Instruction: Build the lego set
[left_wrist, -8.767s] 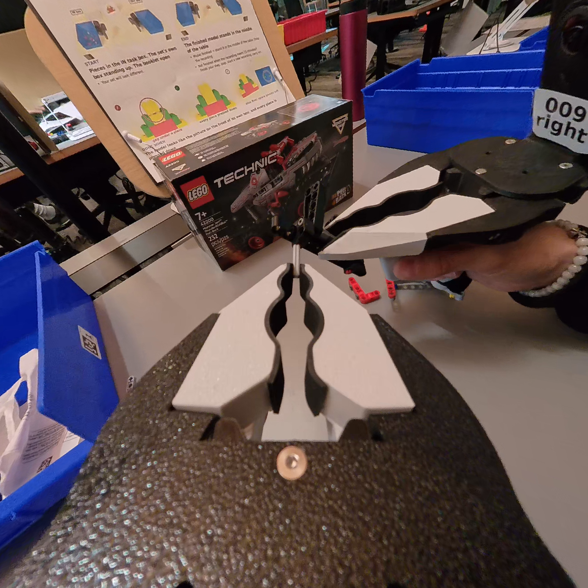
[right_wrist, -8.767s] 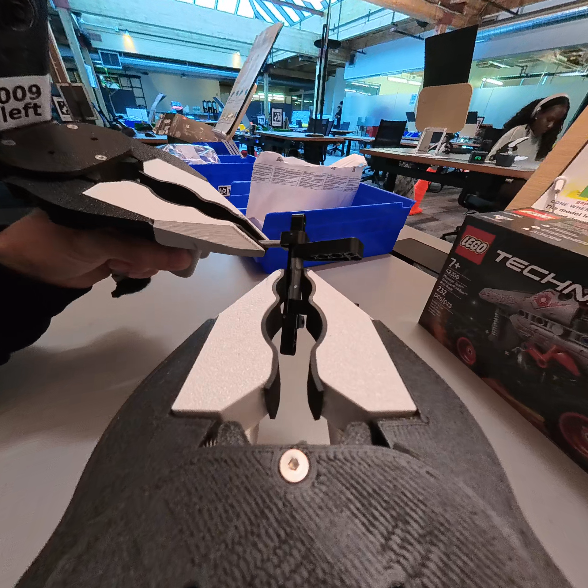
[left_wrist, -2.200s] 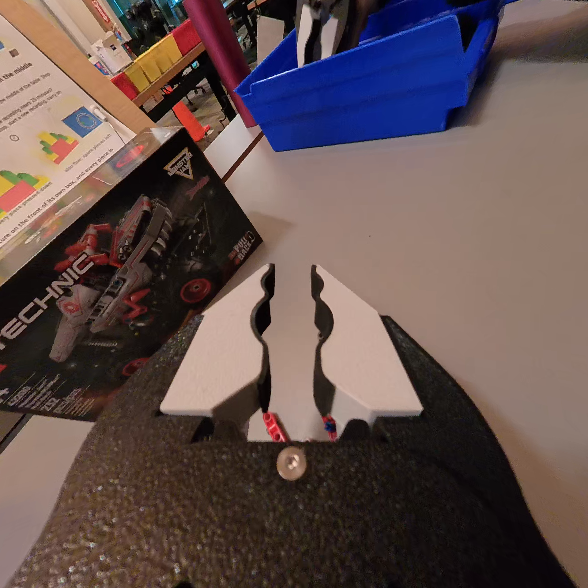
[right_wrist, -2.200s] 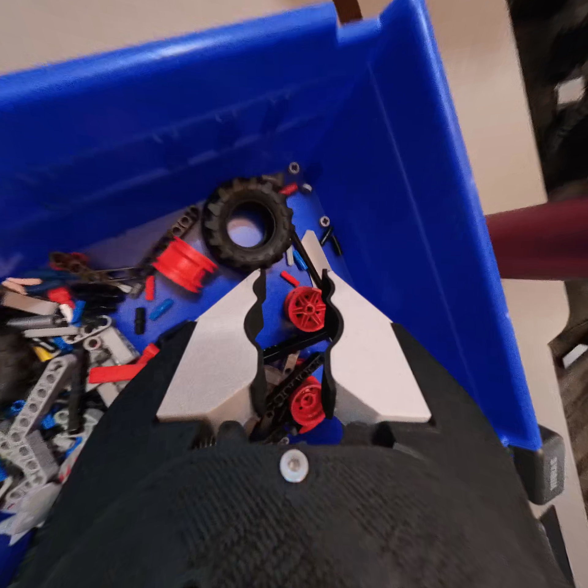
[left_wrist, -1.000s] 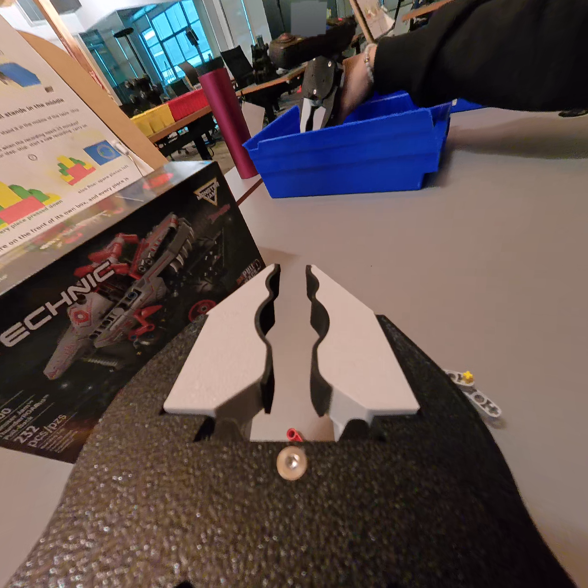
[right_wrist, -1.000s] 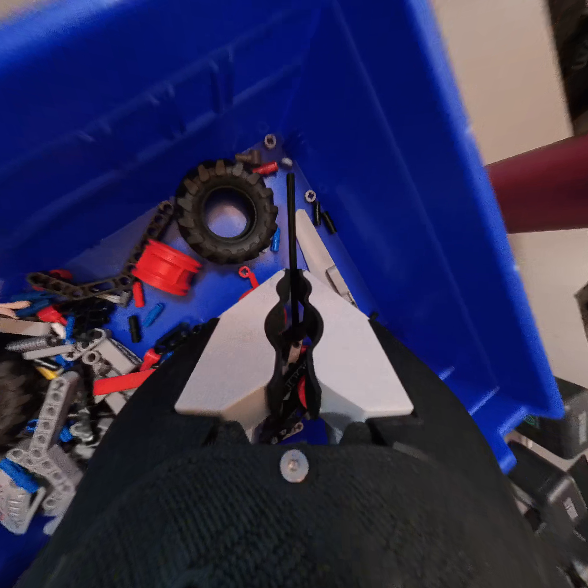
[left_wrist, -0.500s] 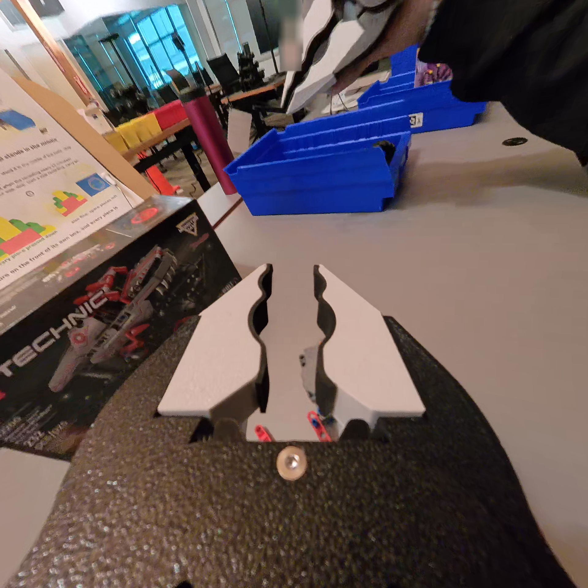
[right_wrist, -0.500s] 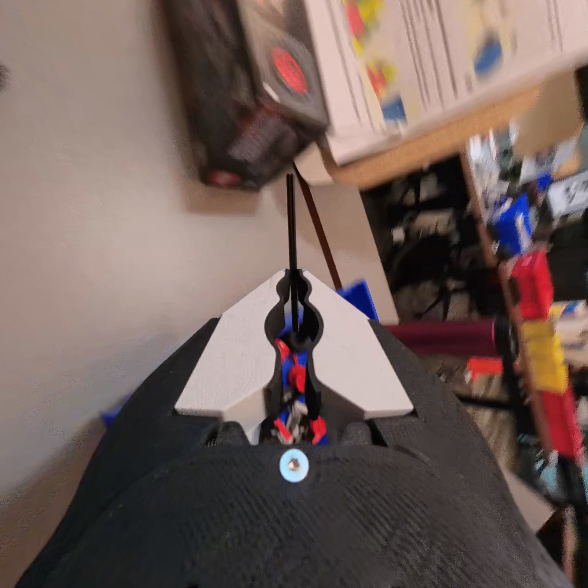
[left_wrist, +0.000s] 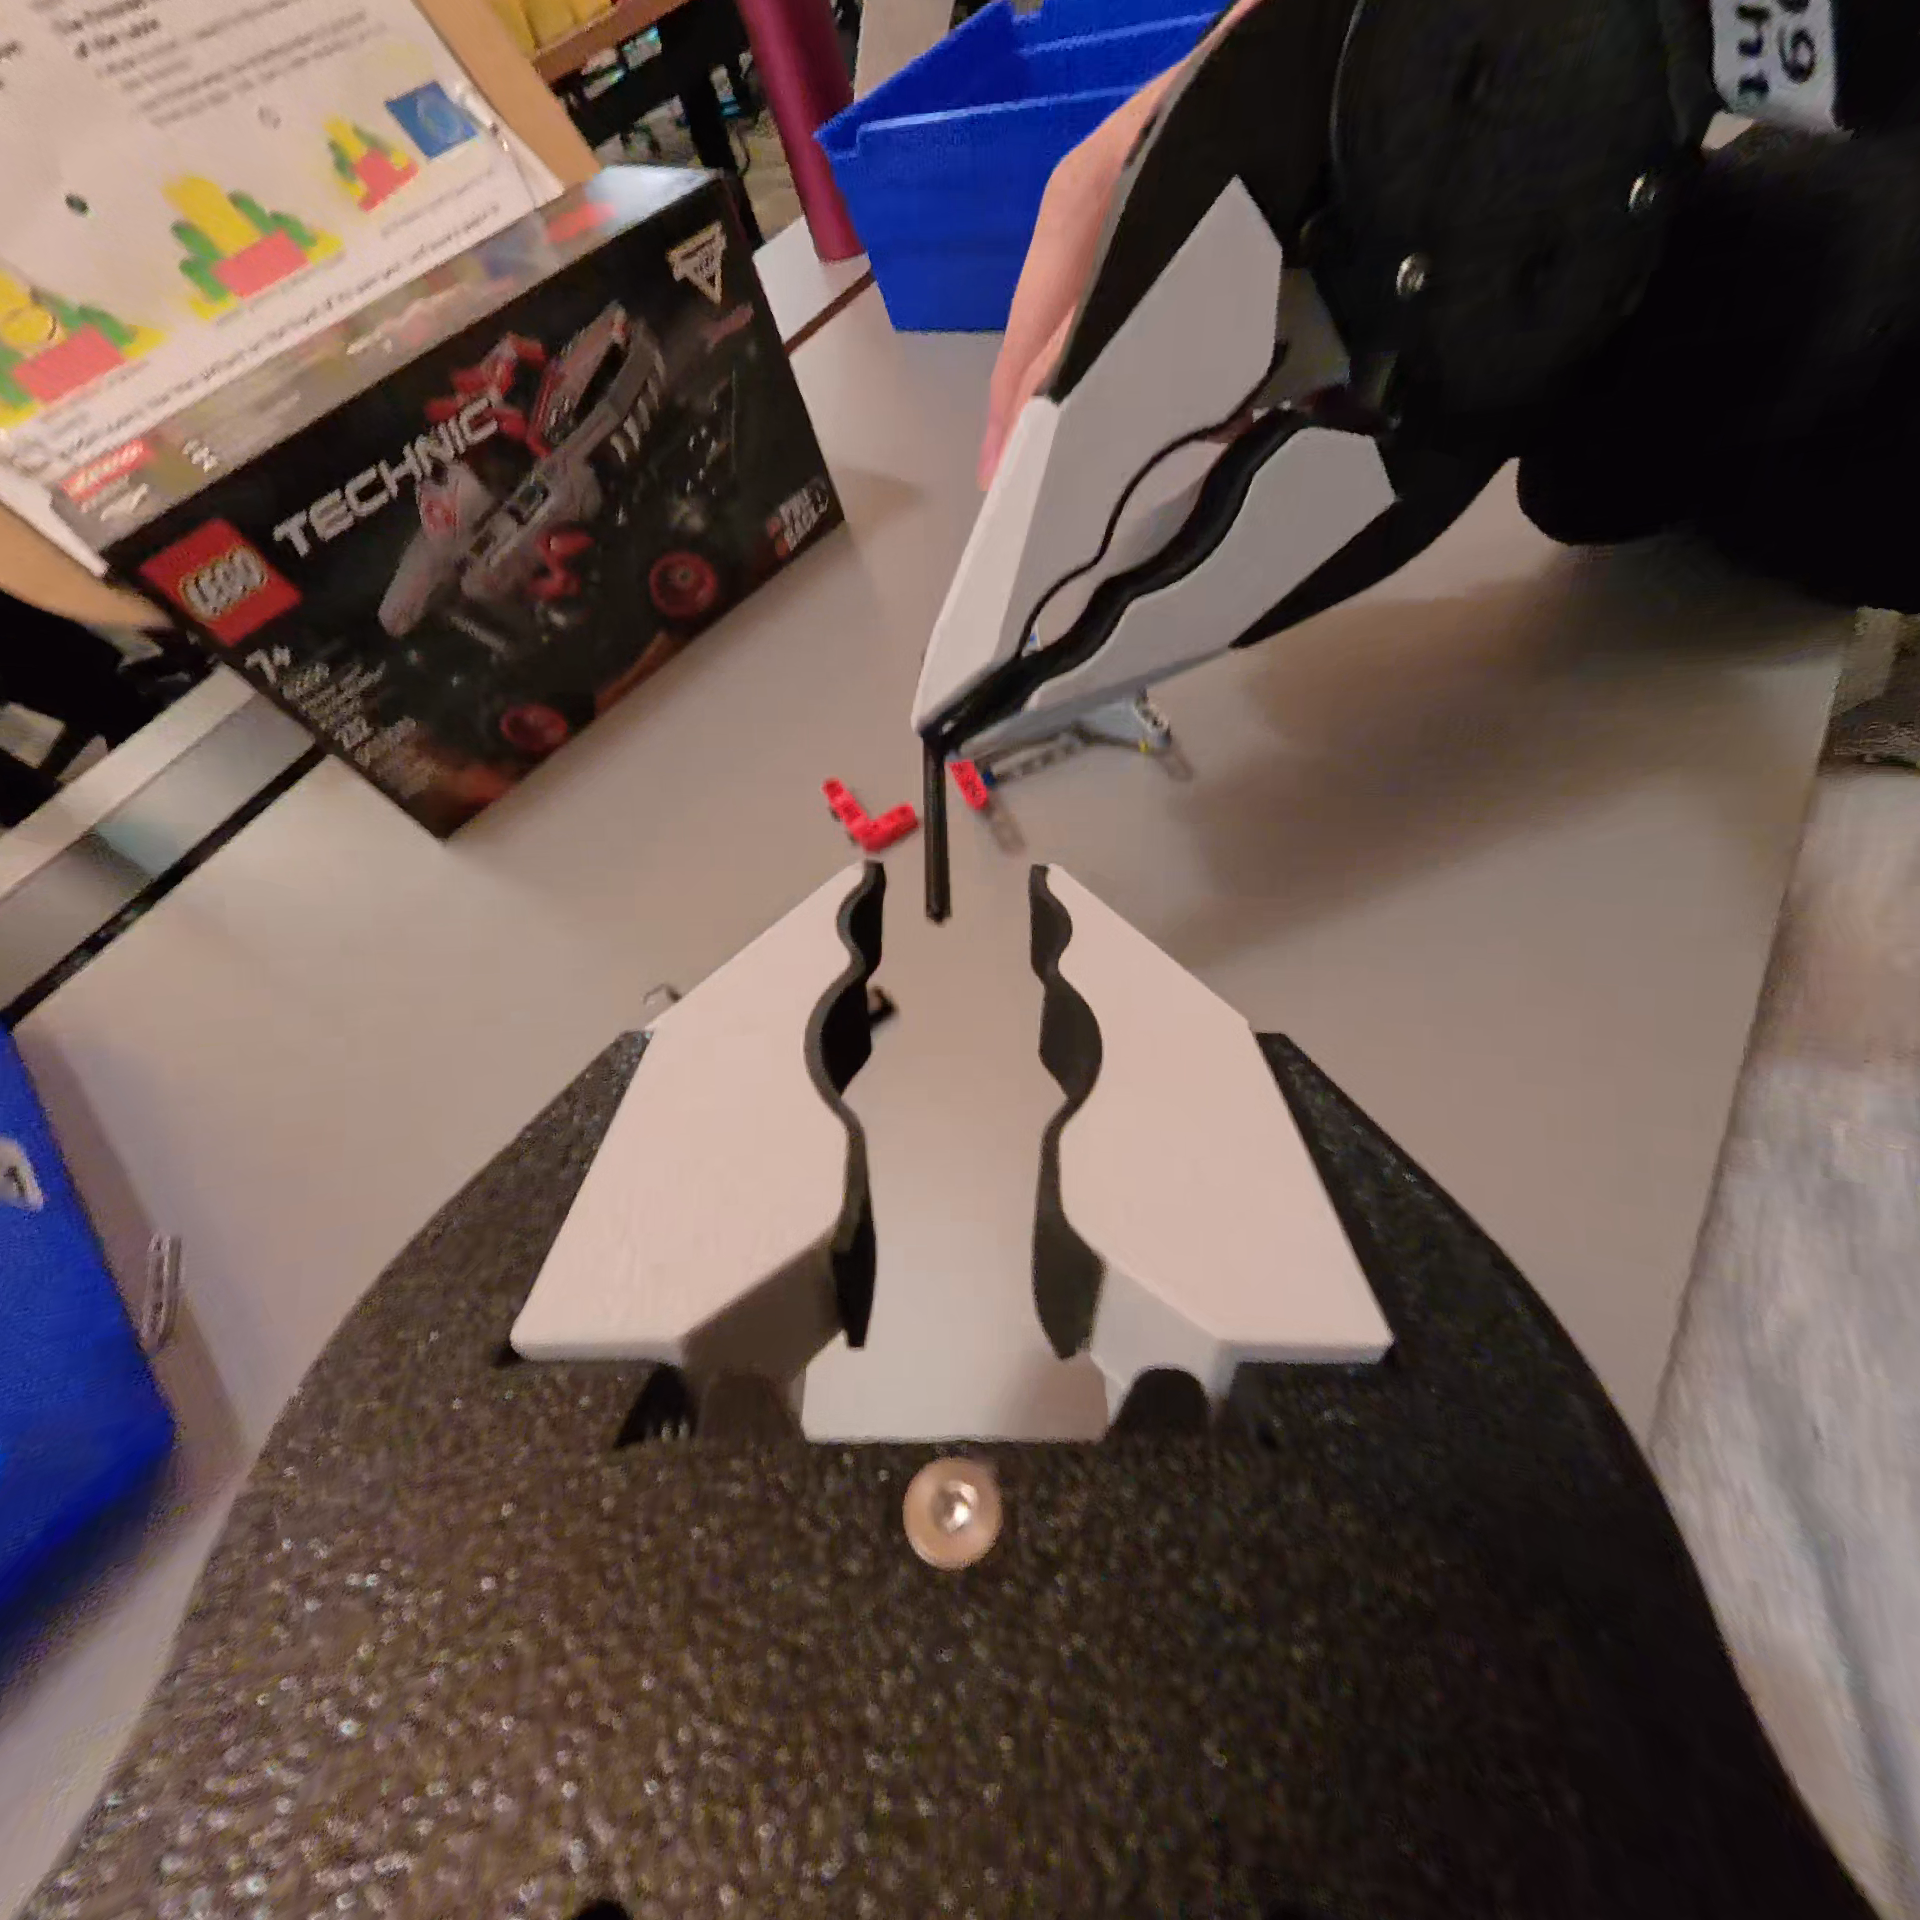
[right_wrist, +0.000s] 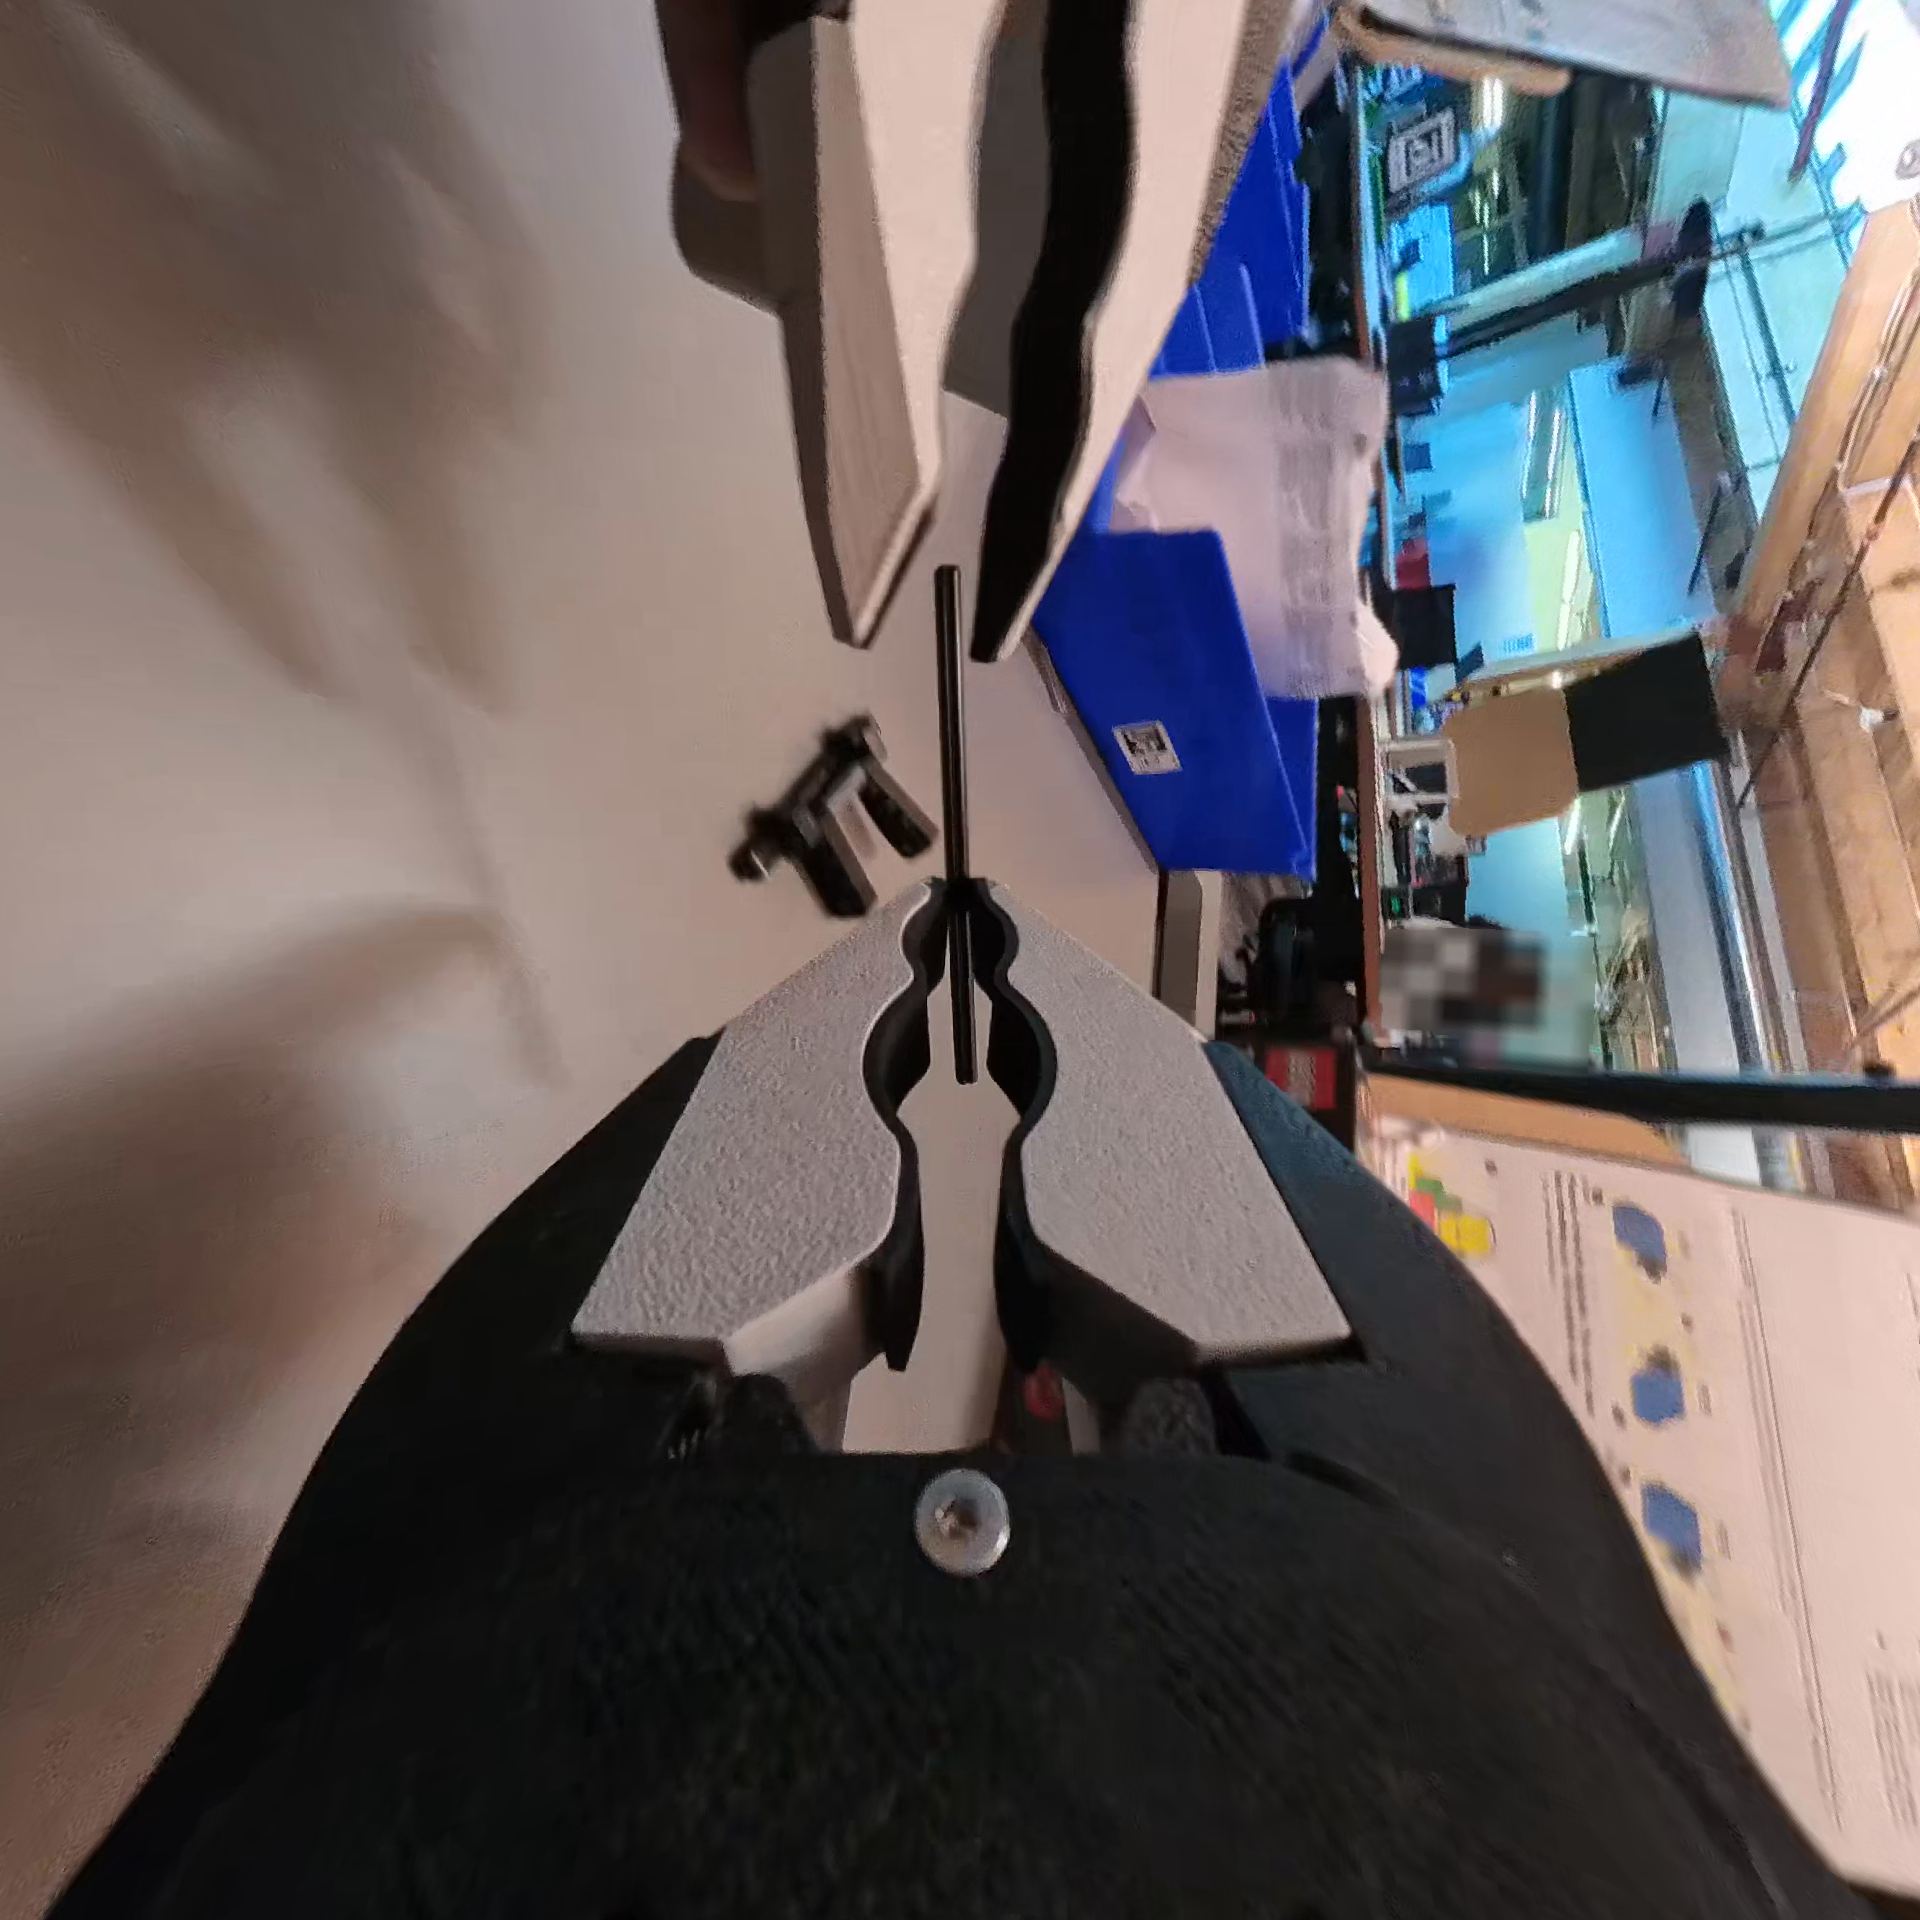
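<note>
My right gripper (right_wrist: 961, 888) is shut on a thin black axle (right_wrist: 951, 748) that sticks out past its tips. In the left wrist view the right gripper (left_wrist: 932, 732) comes down from the upper right. The axle (left_wrist: 935, 831) hangs with its free end just in front of the gap of my left gripper (left_wrist: 956, 883). The left gripper is open and empty; in the right wrist view it (right_wrist: 925, 634) shows at the top, its tips on either side of the axle's end. Small red pieces (left_wrist: 871, 816) and a grey beam assembly (left_wrist: 1091, 727) lie on the table behind.
The set's box (left_wrist: 468, 499) stands at the left with an instruction sheet (left_wrist: 208, 208) behind it. A blue bin (left_wrist: 966, 156) is at the back and another (left_wrist: 52, 1351) at the near left. A black part (right_wrist: 821, 821) lies on the table. My right fingertips sit around 4 centimeters from my left ones.
The right gripper shut on the black axle in the blue bin, lifted it out and carried it in front of the left gripper. The left gripper stayed open and tilted down toward the table.
</note>
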